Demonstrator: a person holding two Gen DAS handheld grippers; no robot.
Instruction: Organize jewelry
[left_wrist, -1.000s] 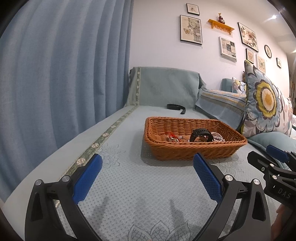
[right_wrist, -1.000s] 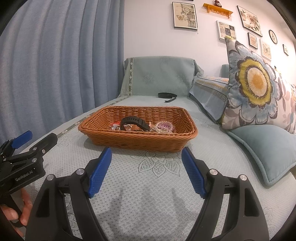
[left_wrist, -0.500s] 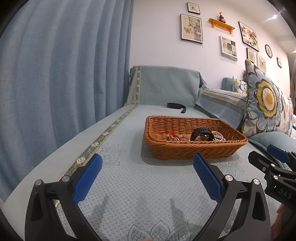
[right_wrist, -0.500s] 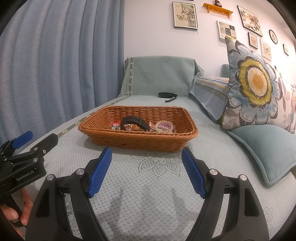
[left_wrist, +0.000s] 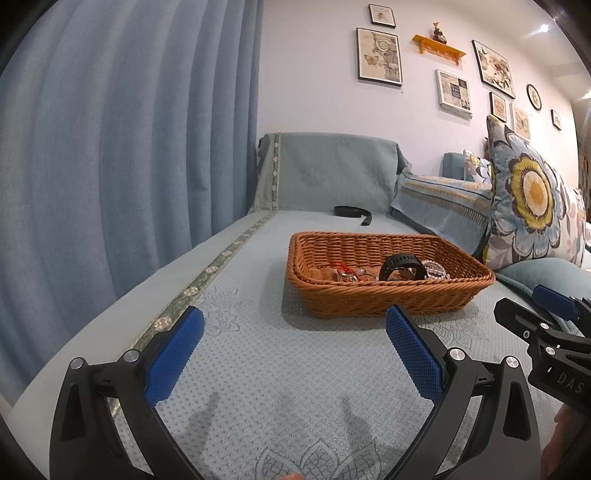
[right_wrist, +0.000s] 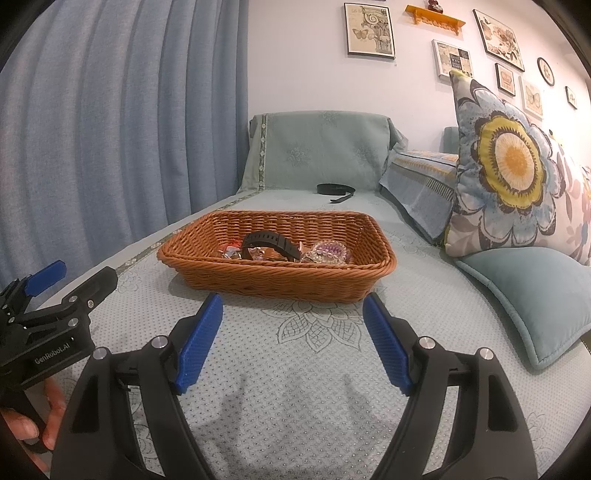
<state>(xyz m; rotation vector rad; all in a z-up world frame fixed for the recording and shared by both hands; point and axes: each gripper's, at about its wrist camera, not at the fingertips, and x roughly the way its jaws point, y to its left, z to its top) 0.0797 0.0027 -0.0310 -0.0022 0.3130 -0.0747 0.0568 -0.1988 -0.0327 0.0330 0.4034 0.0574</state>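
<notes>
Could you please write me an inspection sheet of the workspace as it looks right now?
Surface: sofa seat cover, pale green with a stitched flower pattern.
Job's things: wicker basket holding a black watch, a beaded bracelet and small red trinkets.
Clutter: black strap lying beyond the basket, outside it.
Grippers: left gripper and right gripper both open, empty, short of the basket.
Cables: nothing seen.
Surroundings: blue curtain on the left, floral cushion on the right, framed pictures on the wall.
</notes>
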